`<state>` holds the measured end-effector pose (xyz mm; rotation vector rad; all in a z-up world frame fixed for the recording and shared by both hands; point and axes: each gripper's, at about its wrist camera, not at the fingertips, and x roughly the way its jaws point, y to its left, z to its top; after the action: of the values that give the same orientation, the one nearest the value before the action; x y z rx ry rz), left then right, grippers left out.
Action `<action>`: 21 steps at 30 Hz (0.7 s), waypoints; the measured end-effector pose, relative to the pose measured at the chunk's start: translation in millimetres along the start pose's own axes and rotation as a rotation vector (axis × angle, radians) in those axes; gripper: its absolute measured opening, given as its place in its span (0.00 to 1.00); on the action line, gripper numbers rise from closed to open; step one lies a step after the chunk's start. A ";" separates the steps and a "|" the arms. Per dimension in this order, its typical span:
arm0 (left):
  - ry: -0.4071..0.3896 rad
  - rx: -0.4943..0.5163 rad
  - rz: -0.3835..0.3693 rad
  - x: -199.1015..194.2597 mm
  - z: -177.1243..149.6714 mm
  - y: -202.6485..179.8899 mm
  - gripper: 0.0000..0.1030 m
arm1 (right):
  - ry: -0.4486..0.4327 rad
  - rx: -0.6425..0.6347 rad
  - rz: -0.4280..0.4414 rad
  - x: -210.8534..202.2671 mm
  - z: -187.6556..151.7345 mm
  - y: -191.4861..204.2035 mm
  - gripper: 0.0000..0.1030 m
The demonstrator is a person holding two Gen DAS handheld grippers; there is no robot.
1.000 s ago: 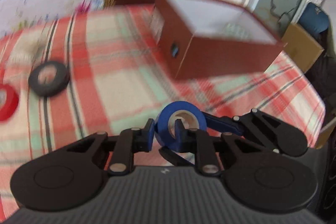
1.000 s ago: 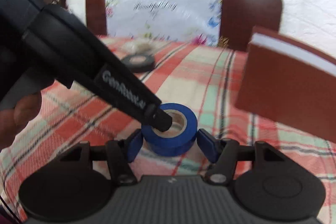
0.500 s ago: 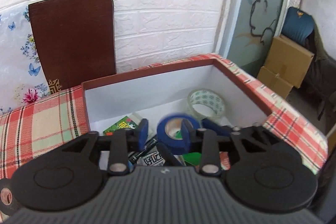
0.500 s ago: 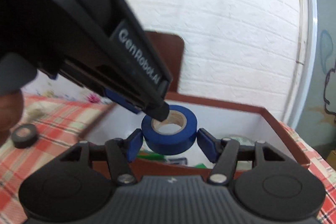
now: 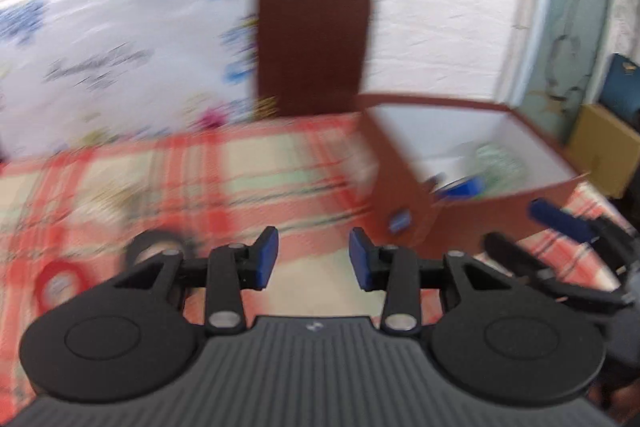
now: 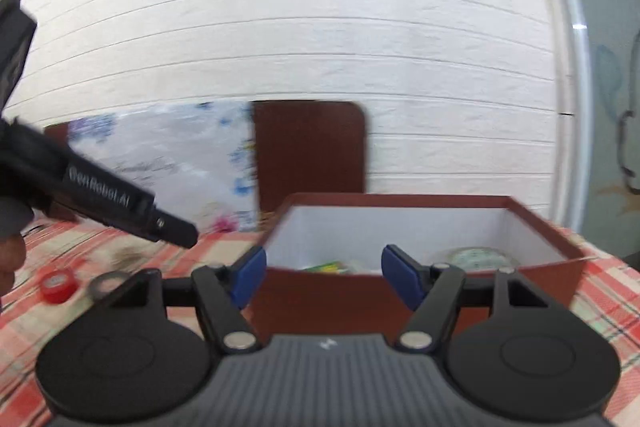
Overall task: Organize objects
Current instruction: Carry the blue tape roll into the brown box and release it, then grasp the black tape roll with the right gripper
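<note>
Beside the brown box [image 6: 400, 291], both grippers [image 5: 312, 259] [image 6: 324, 275] gape empty.

Box [image 5: 416, 195] contents smeared, tape rolls [image 5: 60, 279] blurred, tablecloth [image 5: 240, 167] streaked

On the table [image 6: 600, 275] the open box [image 6: 536, 227] stood at the 2 o'clock side, with several items lying inside it, among them a tape roll [image 6: 476, 257] at its 3 o'clock end. Two loose tape rolls lay on the cloth at 9 o'clock, one [image 6: 58, 281] just left of the other [image 6: 105, 283], well apart from the box. A chair back [image 6: 310, 147] stood behind the table at 12 o'clock, a printed sheet [image 6: 160, 155] to its left.
</note>
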<state>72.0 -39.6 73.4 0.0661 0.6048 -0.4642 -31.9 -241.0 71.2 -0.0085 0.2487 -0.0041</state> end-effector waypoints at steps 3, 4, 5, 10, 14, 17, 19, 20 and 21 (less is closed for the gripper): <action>0.064 -0.074 0.184 -1.0 -33.2 60.7 0.40 | 0.104 -0.055 0.136 15.5 -10.9 37.1 0.64; 0.082 -0.120 0.234 -3.4 -42.7 82.2 0.40 | 0.150 -0.061 0.176 21.4 -15.4 50.7 0.64; 0.087 -0.172 0.275 -6.9 -51.6 103.3 0.40 | 0.193 -0.066 0.208 29.3 -19.4 61.2 0.64; 0.022 -0.344 0.430 -21.5 -92.4 175.8 0.41 | 0.290 -0.135 0.290 59.4 -29.7 108.5 0.65; -0.058 -0.278 0.436 -16.8 -98.2 164.4 0.53 | 0.332 -0.162 0.308 98.3 -28.0 137.7 0.77; -0.049 -0.221 0.453 -12.0 -96.8 156.8 0.56 | 0.362 -0.188 0.309 134.1 -27.7 157.5 0.81; -0.061 -0.259 0.426 -17.3 -99.9 163.9 0.57 | 0.383 -0.189 0.292 160.0 -25.6 165.8 0.86; -0.064 -0.264 0.422 -17.8 -100.8 164.7 0.57 | 0.398 -0.181 0.289 173.0 -24.2 169.3 0.88; -0.063 -0.259 0.426 -16.5 -101.8 164.6 0.57 | 0.417 -0.162 0.301 185.0 -23.0 171.8 0.92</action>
<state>78.1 134.1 -13.3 -0.0657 0.5656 0.0267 142.2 -70.3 1.9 -0.1320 0.6653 0.3162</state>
